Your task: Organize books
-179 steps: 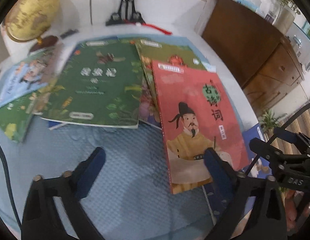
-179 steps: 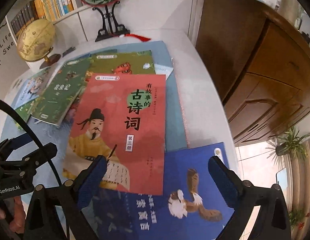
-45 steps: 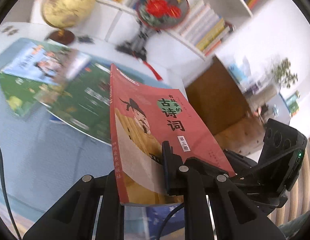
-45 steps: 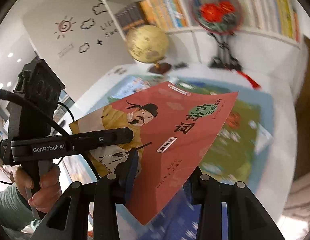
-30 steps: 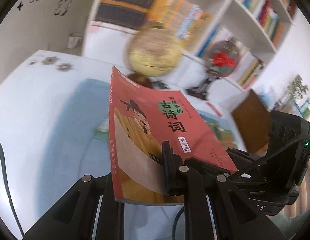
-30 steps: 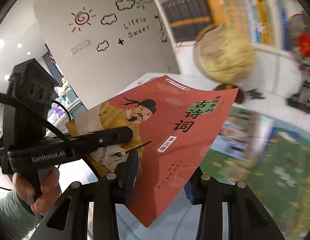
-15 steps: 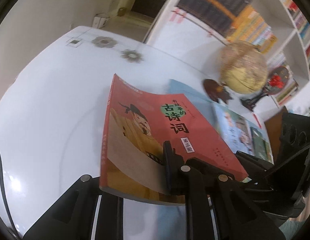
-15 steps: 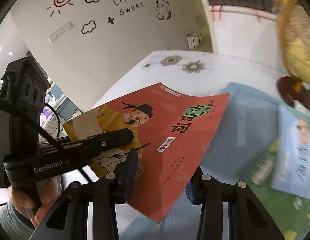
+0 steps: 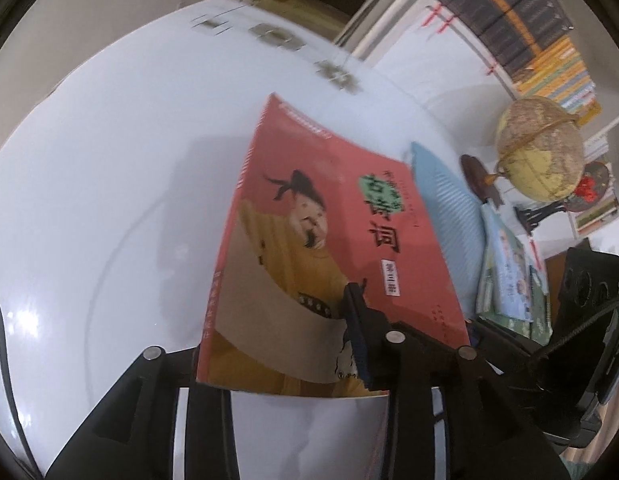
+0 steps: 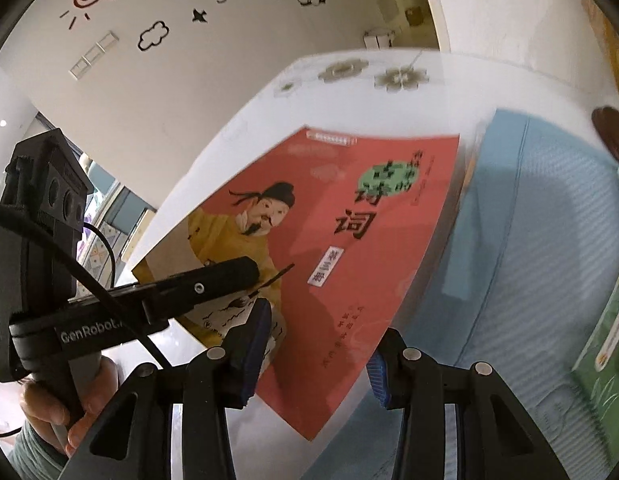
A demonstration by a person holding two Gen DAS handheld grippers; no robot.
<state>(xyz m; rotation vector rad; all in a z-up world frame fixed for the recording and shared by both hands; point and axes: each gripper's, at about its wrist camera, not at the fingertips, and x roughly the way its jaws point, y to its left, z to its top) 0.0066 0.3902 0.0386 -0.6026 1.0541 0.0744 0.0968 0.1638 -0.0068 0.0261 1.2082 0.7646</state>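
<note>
1. Your left claw (image 9: 281, 344) has just been opening. The red book (image 9: 309, 240) sits between its jaws, but they now look slack on the lower edge of the cover.
2. Your right claw (image 10: 321, 332) is clamped on the book's near corner, so that one corner carries the load.
3. The book hangs tilted over the white table (image 9: 89, 200), just left of the blue mat (image 9: 445, 216). I cannot tell whether its far edge touches the table.
4. With one grip at a corner, the book could swing, sag or slide free. The thin cover may crease at the pads.
5. If you let go while it is tilted, it could slap down crooked or skid on the glossy table.
6. Drifting toward the mat, it could catch the mat's edge or land half on it.
7. The book is a flat, flexible paperback with a smooth cover.
8. The table is hard and shiny, while the mat is soft and ribbed.
9. Other thin books (image 9: 505, 276) lie on the far side of the mat.
</note>
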